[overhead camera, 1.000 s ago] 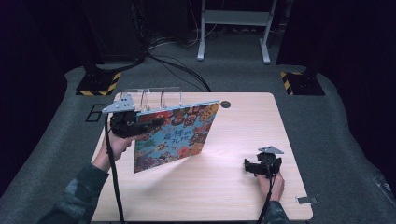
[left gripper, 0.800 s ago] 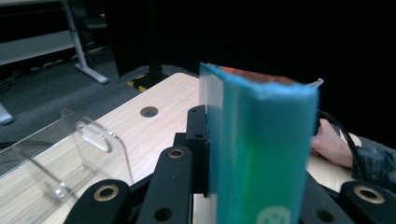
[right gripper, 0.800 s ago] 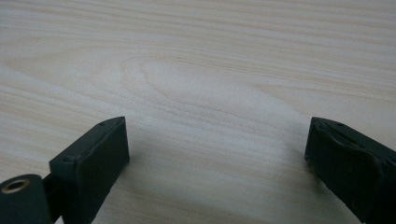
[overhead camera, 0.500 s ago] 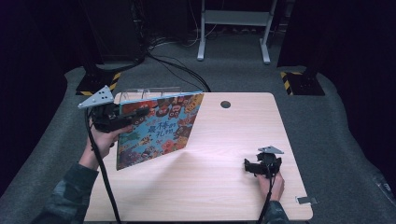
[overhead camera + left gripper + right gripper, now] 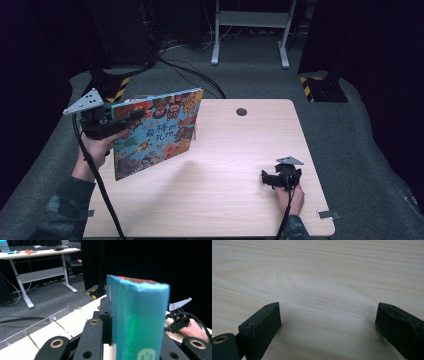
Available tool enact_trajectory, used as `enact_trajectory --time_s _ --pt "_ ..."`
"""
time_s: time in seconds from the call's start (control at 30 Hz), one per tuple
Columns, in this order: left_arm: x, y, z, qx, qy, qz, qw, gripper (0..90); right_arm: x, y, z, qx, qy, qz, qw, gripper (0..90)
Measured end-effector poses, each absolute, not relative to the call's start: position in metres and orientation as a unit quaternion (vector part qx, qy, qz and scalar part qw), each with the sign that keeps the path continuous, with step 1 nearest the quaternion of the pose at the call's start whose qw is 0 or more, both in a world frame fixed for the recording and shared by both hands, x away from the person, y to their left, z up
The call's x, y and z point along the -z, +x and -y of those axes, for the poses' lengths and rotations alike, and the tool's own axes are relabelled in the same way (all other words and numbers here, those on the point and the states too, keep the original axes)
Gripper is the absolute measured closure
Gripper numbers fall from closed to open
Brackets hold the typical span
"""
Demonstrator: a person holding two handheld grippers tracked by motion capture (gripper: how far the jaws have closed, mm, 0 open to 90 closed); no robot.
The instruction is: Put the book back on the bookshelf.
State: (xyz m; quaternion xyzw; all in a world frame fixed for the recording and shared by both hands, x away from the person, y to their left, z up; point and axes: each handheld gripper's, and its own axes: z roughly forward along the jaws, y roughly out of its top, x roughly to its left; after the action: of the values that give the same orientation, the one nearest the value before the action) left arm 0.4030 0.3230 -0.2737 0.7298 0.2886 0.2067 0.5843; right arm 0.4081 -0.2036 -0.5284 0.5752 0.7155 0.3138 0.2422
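The left gripper (image 5: 131,116) is clamping a picture book (image 5: 155,131) by its spine edge, jaws closed on the teal spine (image 5: 140,320). The book is hanging out ahead of this gripper, upright and tilted, its lower edge seeming to sit just above the wooden surface (image 5: 220,200). A clear rack (image 5: 37,326) with dividers is standing just beyond and beside this gripper, at the surface's far edge.

The right gripper (image 5: 274,179) is resting well apart from the book, its jaws wide with nothing between them, only bare wood (image 5: 327,290) beneath.

To do this step well, the carrying hand should probably keep the grip firm and the spine vertical, since the book's weight is pulling away from the jaws and could let it swing or slip.
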Motion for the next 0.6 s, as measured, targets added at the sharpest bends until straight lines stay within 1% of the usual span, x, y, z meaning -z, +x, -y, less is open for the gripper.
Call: enact_trajectory --time_s 0.6 --pt "0.272 0.399 -0.360 -0.237 0.711 -0.325 0.577 80.6 0.529 0.408 0.203 -0.315 0.575 -0.715 0.243 6.4"
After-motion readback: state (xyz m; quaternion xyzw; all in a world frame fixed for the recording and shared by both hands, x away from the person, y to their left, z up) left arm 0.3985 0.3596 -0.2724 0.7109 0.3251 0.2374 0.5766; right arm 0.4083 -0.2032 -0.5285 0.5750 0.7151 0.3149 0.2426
